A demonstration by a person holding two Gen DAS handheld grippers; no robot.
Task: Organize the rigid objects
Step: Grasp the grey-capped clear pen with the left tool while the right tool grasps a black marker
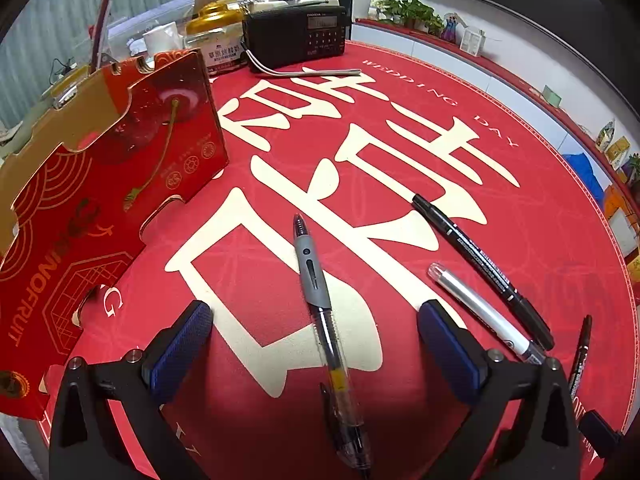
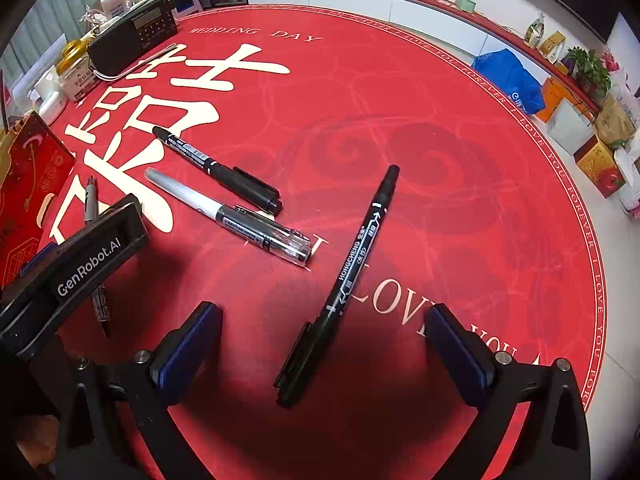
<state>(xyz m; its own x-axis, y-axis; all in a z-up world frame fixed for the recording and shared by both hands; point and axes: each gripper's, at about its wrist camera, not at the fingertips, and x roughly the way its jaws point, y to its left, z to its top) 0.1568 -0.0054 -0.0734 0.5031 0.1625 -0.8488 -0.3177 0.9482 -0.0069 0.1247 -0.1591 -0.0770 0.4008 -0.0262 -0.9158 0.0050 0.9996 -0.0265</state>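
Note:
Several pens lie on the red round tablecloth (image 1: 520,240). A grey-grip gel pen (image 1: 316,304) lies between the fingers of my open left gripper (image 1: 316,316), untouched by either pad. To its right are a silver pen (image 1: 480,312) and a black marker (image 1: 476,260). A thin black fineliner (image 2: 344,280) lies lengthwise between the fingers of my open right gripper (image 2: 324,320), untouched. The silver pen (image 2: 224,212) and black marker (image 2: 216,168) lie to the left in the right wrist view. A red open cardboard box (image 1: 120,184) stands at the left.
A black radio (image 1: 296,34), a gold-lidded jar (image 1: 216,44) and white containers crowd the table's far edge. The left gripper's body (image 2: 76,268) shows at the left of the right wrist view. Bags and boxes (image 2: 576,120) sit on the floor beyond the table.

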